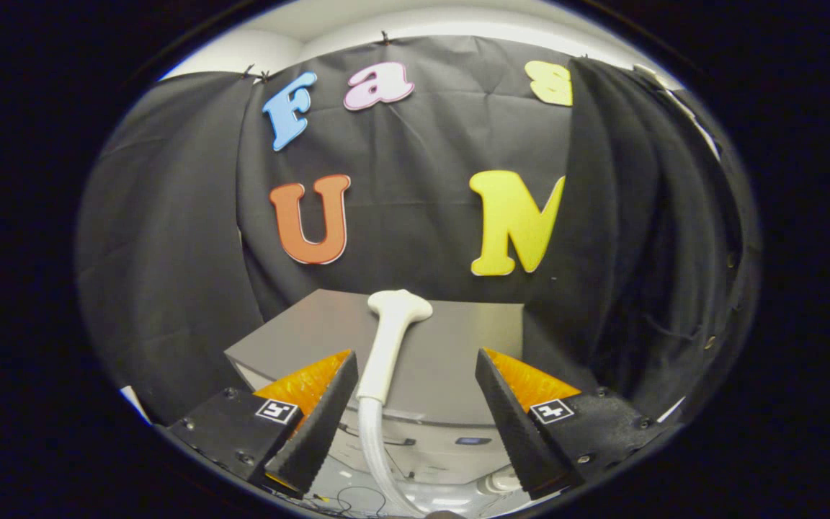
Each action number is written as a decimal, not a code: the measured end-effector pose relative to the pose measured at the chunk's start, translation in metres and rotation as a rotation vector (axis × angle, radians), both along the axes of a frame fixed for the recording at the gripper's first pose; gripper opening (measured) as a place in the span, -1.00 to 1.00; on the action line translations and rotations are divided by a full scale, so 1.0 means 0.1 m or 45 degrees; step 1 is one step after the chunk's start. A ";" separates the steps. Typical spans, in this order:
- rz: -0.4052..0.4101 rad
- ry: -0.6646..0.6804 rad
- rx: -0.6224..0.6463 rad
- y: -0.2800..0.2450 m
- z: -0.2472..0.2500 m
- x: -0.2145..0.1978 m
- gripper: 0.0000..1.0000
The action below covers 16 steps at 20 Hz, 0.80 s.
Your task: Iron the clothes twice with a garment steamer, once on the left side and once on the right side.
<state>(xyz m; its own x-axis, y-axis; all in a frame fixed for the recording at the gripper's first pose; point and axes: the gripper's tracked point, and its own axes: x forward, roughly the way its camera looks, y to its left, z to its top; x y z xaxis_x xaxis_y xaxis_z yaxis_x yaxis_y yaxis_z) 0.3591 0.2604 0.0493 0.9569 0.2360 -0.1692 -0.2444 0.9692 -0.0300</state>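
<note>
Hand-held gripper [415, 404] spread wide, steamer handle [390, 346] between fingers, dark garment [645, 238] beyond.

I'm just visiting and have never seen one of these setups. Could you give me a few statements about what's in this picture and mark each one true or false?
1. The gripper has its two fingers spread apart. True.
2. Both fingers press on the white steamer head. False: it lies between them, close beside the left finger and well apart from the right one.
3. The steamer head rests on a grey box. True.
4. A hose runs down from the steamer's handle. True.
5. The steamer head is black. False: it is white.
6. A dark garment lies folded on the box. False: it hangs to the right, beyond the right finger.
</note>
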 end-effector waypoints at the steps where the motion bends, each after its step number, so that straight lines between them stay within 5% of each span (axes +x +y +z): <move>1: 0.001 0.043 -0.008 0.08 -0.07 0.14 1.00; 11: -0.051 0.328 -0.091 0.52 -0.60 1.10 0.97; 16: -0.076 0.413 -0.112 0.64 -0.72 1.18 0.55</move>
